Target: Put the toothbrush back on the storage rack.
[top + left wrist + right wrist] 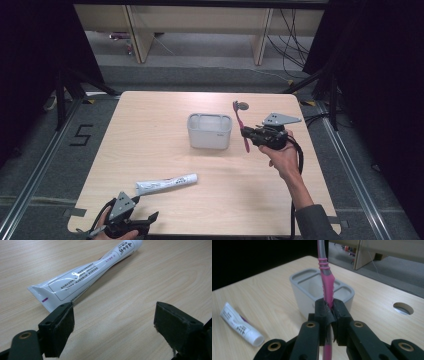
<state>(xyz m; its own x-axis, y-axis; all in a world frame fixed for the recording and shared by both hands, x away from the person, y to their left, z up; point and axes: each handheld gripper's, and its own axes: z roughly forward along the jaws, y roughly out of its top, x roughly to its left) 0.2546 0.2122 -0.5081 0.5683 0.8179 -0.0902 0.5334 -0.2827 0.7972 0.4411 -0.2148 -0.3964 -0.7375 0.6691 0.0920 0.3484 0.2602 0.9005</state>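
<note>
gripping the pink plastic toothbrush [327, 287] tight, the right gripper [248, 135] holds it at three o'clock of the grey plastic holder [210, 131], probably to drop it inside; the left gripper [113, 327] waits wide open near the white toothpaste tube [87, 275].

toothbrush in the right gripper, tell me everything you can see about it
The toothbrush is slim and pink, with a ribbed pink grip section and a greyish, see-through neck, plastic by the look of it. The right gripper is shut on its handle partway along, so it hangs off the table, with one end sticking out above the jaws and the other below. It sits just right of the grey holder, not yet inside. Nothing else touches it. Its bristles are too small to make out.
</note>
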